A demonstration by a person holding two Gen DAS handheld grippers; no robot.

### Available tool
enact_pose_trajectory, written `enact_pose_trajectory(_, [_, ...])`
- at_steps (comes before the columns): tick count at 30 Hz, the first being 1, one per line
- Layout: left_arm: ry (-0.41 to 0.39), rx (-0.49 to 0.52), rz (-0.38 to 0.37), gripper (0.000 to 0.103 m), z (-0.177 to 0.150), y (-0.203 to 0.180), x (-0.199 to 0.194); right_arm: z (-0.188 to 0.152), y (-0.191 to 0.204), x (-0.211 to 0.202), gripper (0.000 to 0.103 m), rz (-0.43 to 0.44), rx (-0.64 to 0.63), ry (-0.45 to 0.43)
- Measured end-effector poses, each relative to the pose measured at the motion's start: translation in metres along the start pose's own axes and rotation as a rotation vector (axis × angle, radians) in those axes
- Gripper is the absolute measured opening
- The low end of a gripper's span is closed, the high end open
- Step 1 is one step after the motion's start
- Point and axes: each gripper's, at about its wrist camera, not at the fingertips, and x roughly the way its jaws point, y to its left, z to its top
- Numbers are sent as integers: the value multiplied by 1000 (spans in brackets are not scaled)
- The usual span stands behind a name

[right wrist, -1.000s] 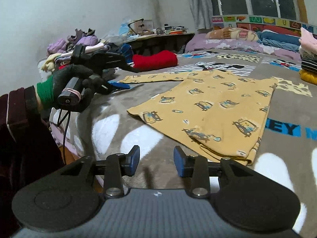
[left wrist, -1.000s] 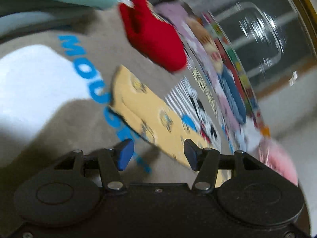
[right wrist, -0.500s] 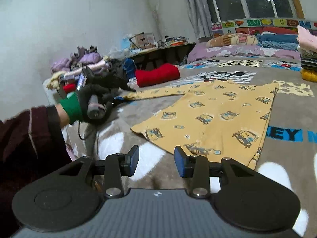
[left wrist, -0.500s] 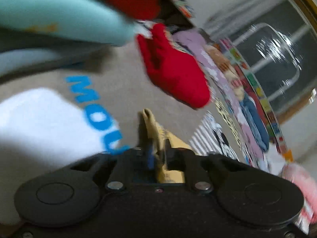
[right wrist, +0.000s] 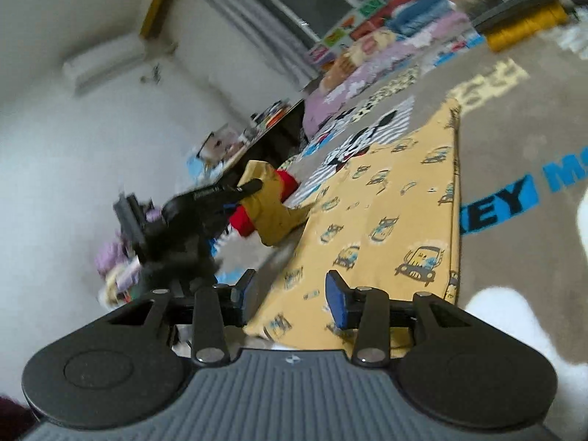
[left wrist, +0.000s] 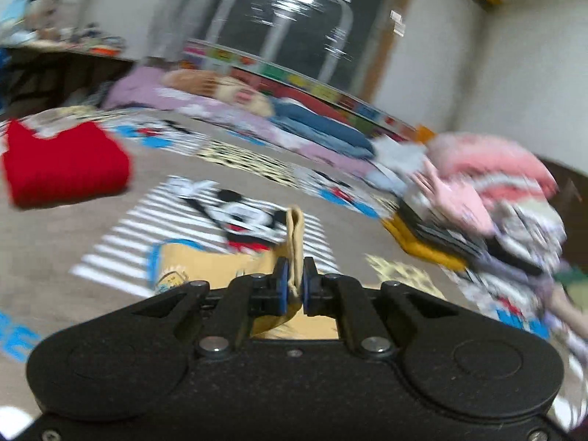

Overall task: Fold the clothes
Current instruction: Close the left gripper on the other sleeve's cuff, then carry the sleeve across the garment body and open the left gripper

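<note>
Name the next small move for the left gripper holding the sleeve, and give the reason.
Probably carry the sleeve across and lay it on the yellow shirt body. The left gripper is shut on the sleeve's end and has it lifted off the blanket, while the shirt lies flat. The right gripper is open, holding nothing.

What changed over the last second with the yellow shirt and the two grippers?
The left gripper closed on the sleeve of the yellow car-print shirt and lifted it off the grey cartoon blanket, towards the shirt's body. The right gripper moved down to the shirt's near hem, jaws still open. The red folded garment stayed put.
</note>
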Motion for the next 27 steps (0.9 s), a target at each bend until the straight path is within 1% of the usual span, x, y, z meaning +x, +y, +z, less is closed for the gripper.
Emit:
enact_pose_trajectory(2, [28,29,-32,5,-6,-13,8,3,-8,1,46,-4,56,-12])
enact_pose_trajectory(5, [63,85,-54,5,-13,-33,19,7,-19,2,47,-10,137,-29])
enact_pose_trajectory(9, [102,154,-81,5,-19,-54,32,11,-29,-1,48,-17,195,-48])
enact_pose_trajectory(17, [145,240,-140,5,-34,-82,42,15,-52,-2,49,-19,322,-101])
enact_pose_trajectory(18, [161,248,-155,5,-37,-86,44,15,-55,-2,49,-19,338,-108])
enact_pose_trajectory(19, [189,250,-181,7,-40,-87,47,16,-57,-2,50,-19,355,-115])
enact_pose_trajectory(20, [193,231,-184,13,-38,-80,43,16,-60,-3,50,-19,371,-122])
enact_pose_trajectory(21, [198,213,-186,37,-36,-73,40,17,-63,-3,50,-20,388,-129])
enact_pose_trajectory(22, [203,195,-189,53,-35,-67,36,17,-66,-2,50,-23,403,-134])
enact_pose_trajectory(27, [225,103,-201,53,-27,-32,19,24,-69,13,50,-43,421,-125])
